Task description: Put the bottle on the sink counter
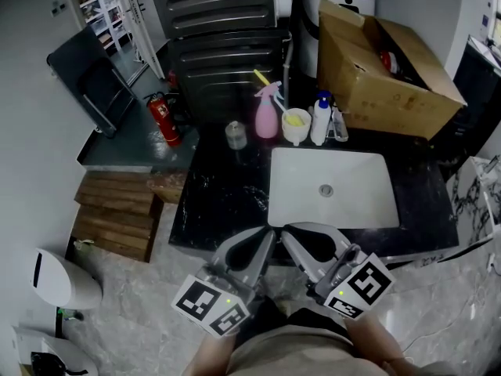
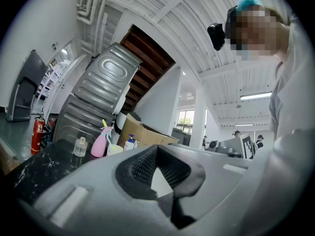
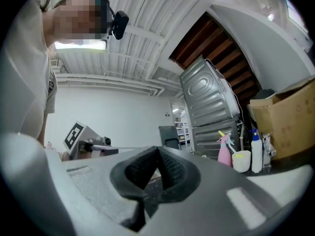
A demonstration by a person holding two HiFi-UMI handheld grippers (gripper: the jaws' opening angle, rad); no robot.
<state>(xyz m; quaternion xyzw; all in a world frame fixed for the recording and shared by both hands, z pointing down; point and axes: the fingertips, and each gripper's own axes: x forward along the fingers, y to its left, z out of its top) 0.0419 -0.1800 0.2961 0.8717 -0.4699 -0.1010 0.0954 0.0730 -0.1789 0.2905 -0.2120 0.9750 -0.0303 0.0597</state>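
Closest in, the left grey two-jaw gripper (image 1: 264,243) and the right grey two-jaw gripper (image 1: 291,238) hang over the front edge of the black marbled sink counter (image 1: 219,198), their tips almost meeting just before the white rectangular sink basin (image 1: 356,175). Every bottle stands along the counter's back edge, beyond the basin and well apart from both grippers. Off the counter's left edge, one red fire extinguisher (image 1: 164,120) stands on the floor. Three bottles follow along the back edge: a small clear glass bottle with a silver cap (image 1: 236,135), a pink plastic spray bottle with a yellow trigger (image 1: 267,116) and, past one white cup with something yellow in it (image 1: 296,128), a white plastic bottle with a blue pump top (image 1: 321,120). One open brown cardboard box (image 1: 391,77) sits at the back right corner. Each gripper has its jaws pressed fully together, with nothing between the ribbed pads, and neither touches anything on the counter.
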